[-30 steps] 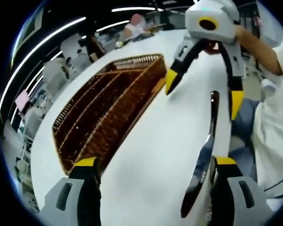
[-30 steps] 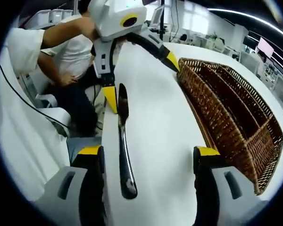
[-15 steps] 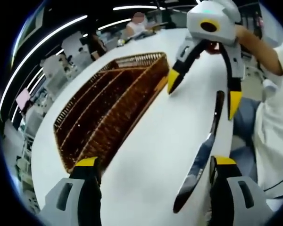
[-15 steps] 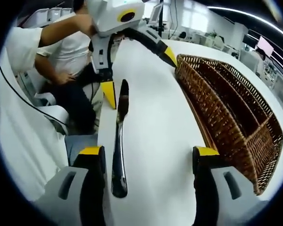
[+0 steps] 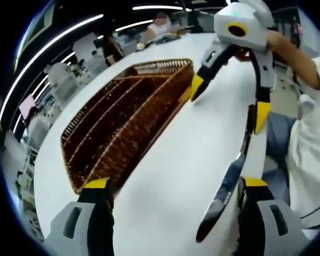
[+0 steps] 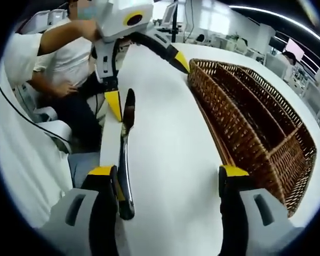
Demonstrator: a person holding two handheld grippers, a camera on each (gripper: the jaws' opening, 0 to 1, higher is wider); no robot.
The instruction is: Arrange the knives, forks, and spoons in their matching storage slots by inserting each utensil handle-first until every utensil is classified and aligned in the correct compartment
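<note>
A dark metal knife (image 5: pixel 230 172) lies flat on the white table (image 5: pixel 170 144), near the table's edge. Its broad end points toward my left gripper (image 5: pixel 175 184), which is open, and it lies just inside that gripper's right jaw. My right gripper (image 5: pixel 229 98) faces it from the far end, open, with jaws either side of the knife's thin end. In the right gripper view the knife (image 6: pixel 125 154) runs along the left jaw of my right gripper (image 6: pixel 167 172), and the left gripper (image 6: pixel 148 81) stands open beyond. A brown wicker basket (image 5: pixel 122 120) with long slots lies alongside.
The wicker basket (image 6: pixel 245 112) has nothing in its slots that I can see. The table edge runs close beside the knife, with a person's white sleeve (image 5: pixel 314 144) and legs beyond it. Desks and seated people fill the room behind.
Both views have shifted slightly. In the right gripper view the knife's near end now lies close against my own left jaw instead of between the jaws. Both grippers stay open.
</note>
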